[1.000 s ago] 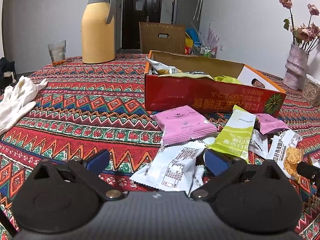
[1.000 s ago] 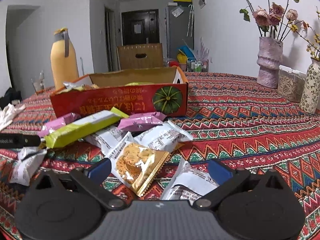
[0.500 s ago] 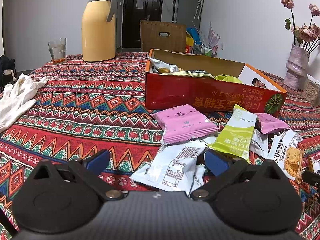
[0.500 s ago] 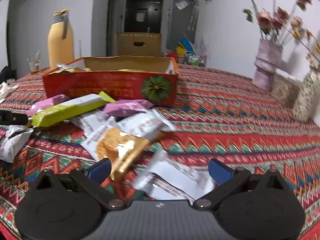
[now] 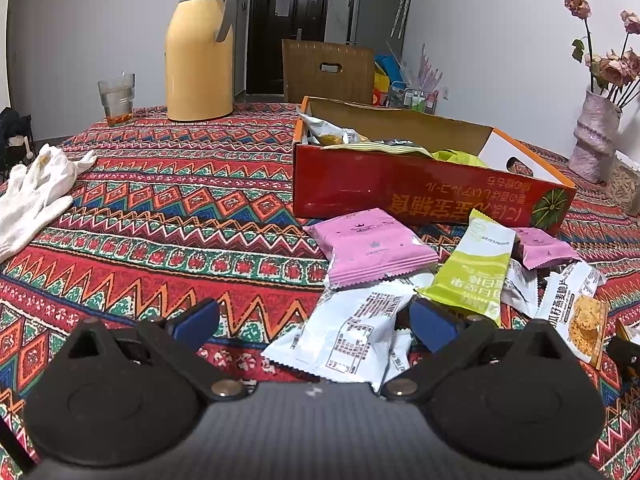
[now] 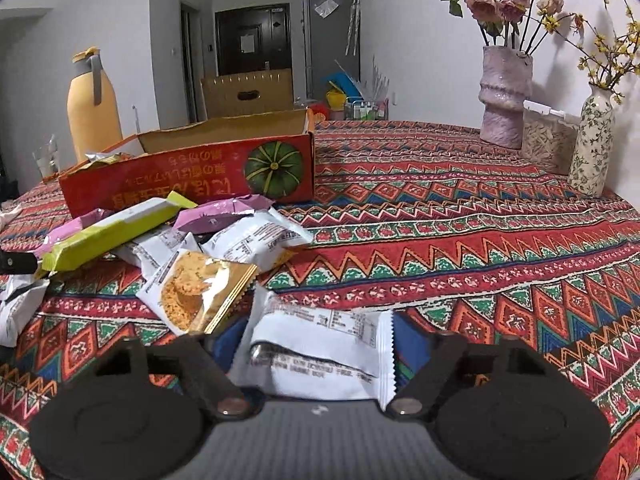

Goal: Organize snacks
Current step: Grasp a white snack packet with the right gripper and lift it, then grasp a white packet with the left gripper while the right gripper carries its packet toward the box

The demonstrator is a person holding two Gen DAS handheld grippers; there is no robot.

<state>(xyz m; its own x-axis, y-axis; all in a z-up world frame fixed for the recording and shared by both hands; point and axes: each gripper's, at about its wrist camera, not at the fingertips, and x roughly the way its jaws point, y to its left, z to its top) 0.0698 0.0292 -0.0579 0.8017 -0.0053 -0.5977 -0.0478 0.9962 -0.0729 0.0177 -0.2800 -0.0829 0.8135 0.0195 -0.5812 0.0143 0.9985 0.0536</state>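
My right gripper (image 6: 316,344) is closing its jaws around a white snack packet (image 6: 320,354) that lies between the blue pads at the near edge of the tabletop; whether the pads already press its crinkled ends, I cannot tell. Just beyond it, touching its far corner, lies a gold-fronted packet (image 6: 196,292), and behind that a loose heap: more white packets, a green bar (image 6: 108,232) and a pink packet (image 6: 216,216). The heap runs up against the front wall of the red box (image 6: 188,184), which stands open near the middle of the tabletop with a few packets already inside.

My left gripper (image 5: 316,320) hovers with its jaws released over another white packet (image 5: 352,332) at the heap's near side, nothing clamped.

Farther out on the patterned cloth (image 5: 180,216) I see a white glove (image 5: 36,196) at the left edge, a yellow flask (image 5: 200,44) and a glass (image 5: 116,98) at the far edge, and two vases of flowers (image 6: 504,96) toward the right edge.
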